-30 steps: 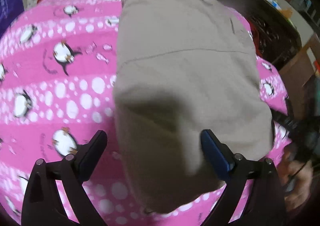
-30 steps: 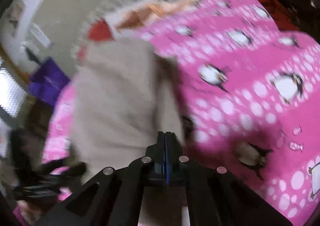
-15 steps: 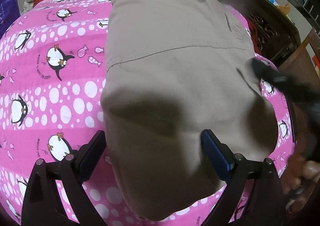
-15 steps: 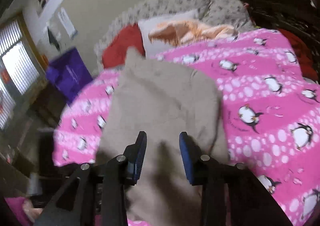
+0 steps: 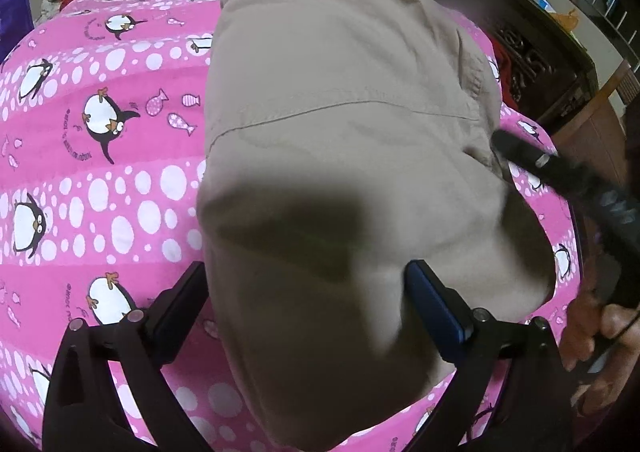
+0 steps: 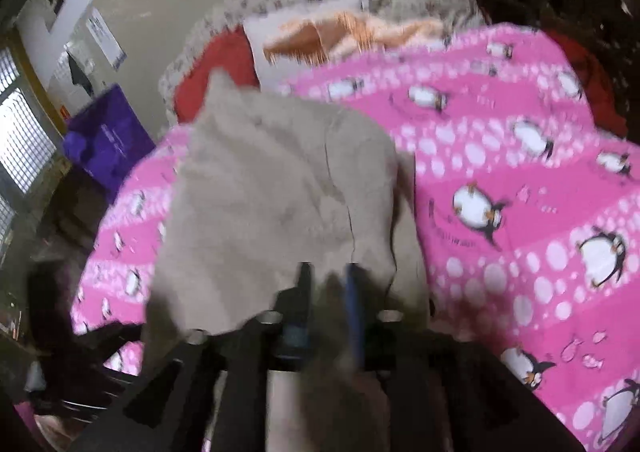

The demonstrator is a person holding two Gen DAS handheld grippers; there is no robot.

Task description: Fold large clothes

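A beige garment point(image 5: 340, 131), folded into a long slab, lies on the pink penguin bedspread point(image 5: 100, 191). My left gripper point(image 5: 306, 292) hovers over its near end, open, the jaws wide apart with the cloth below them. In the right wrist view the same beige garment point(image 6: 272, 203) stretches away from my right gripper point(image 6: 329, 292). That view is blurred; the jaws are opening, and cloth shows in the gap but is not pinched. A black finger of the right gripper point(image 5: 520, 153) reaches the garment's right edge, with a hand point(image 5: 600, 340) behind it.
Red and patterned pillows point(image 6: 224, 63) and an orange fringed cloth point(image 6: 340, 31) lie at the head of the bed. A dark carved cabinet point(image 5: 532, 51) stands beside the bed on one side, and a purple bag point(image 6: 108, 135) on the other.
My right gripper went from shut to open and drew back and up from the garment. Its finger came into the left wrist view at the right. The left gripper barely moved.
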